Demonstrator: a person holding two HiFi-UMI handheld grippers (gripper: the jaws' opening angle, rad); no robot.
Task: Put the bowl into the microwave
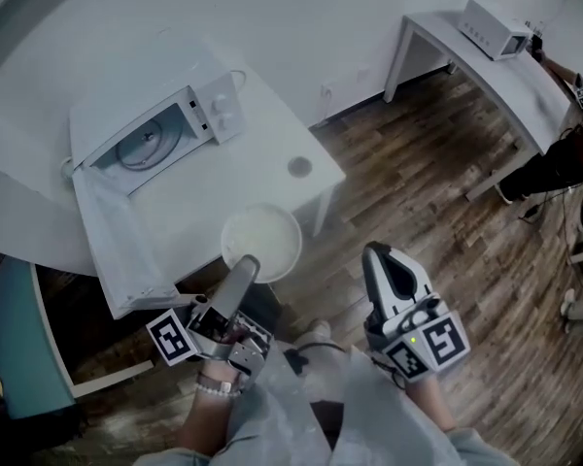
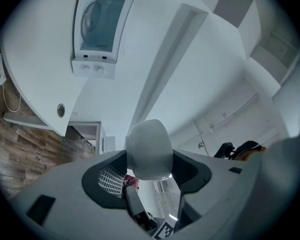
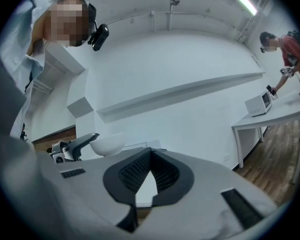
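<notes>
Left gripper (image 1: 243,268) is clenched on the rim of the white bowl (image 1: 260,243), and in the left gripper view the bowl (image 2: 149,149) fills the gap between the jaws, so we see only part of each pad behind it. From the head view its jaws cover the bowl's near rim, and we cannot tell whether the bowl rests on the white surface (image 1: 272,124) or hangs just above its near edge. What we see of the bowl's inside is plain white. Ahead of this gripper and off to its left stands the microwave (image 1: 155,129), its door (image 1: 117,250) dropped open toward us and reaching past the surface's edge. A glass turntable (image 1: 148,144) lies in the cavity. Two knobs (image 1: 223,115) sit on the panel, and any print there is too small for us to read. A small round disc (image 1: 299,167) lies on the surface beyond the bowl, and we cannot make out what it is. Right gripper (image 1: 377,255) hangs over the wooden floor (image 1: 447,221) just right of the bowl, its jaws shut together with nothing between them. Its marker cube (image 1: 437,343) shows black-and-white squares but no words. Far ahead to its right, a second surface (image 1: 505,85) carries another microwave (image 1: 496,29). A person (image 3: 290,54) beside it is cut off at the edge of the right gripper view.
</notes>
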